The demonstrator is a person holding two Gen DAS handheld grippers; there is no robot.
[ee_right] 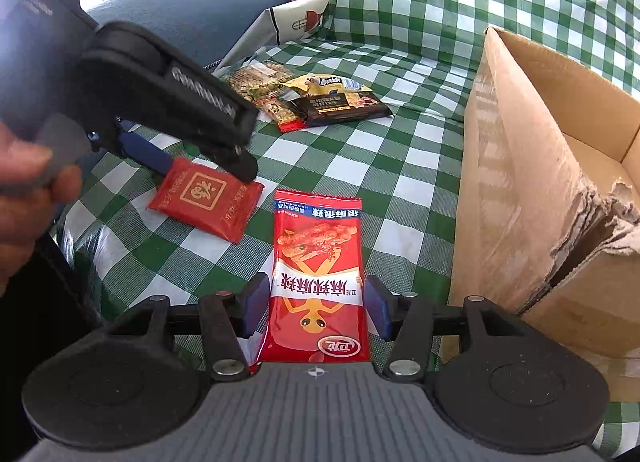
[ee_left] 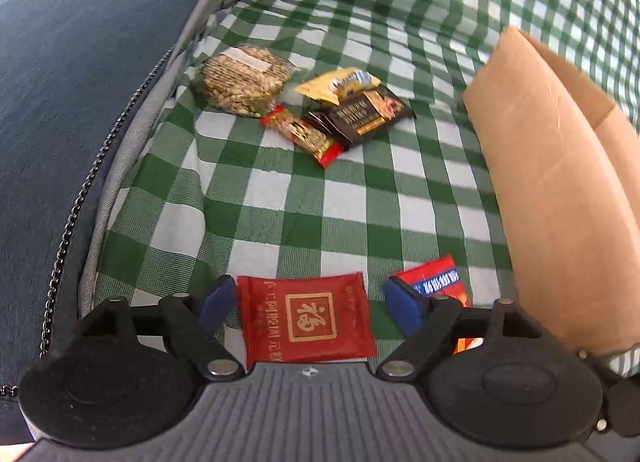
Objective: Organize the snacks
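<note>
Left wrist: left tongs wide, straddling flat red packet, ready to pinch. Right tongs part-open around upright-printed snack bag, beside cardboard box for loading.

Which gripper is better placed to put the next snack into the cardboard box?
Right. The right gripper already straddles the tall red snack packet, beside the cardboard box. The left gripper stands open around the square red packet, farther away.

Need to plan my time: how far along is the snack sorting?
Nothing visibly done; the cardboard box shows no snacks inside. In hand: left gripper open around the square red packet, right gripper astride the long red packet. Left: the pile of four snacks on the checked cloth.
</note>
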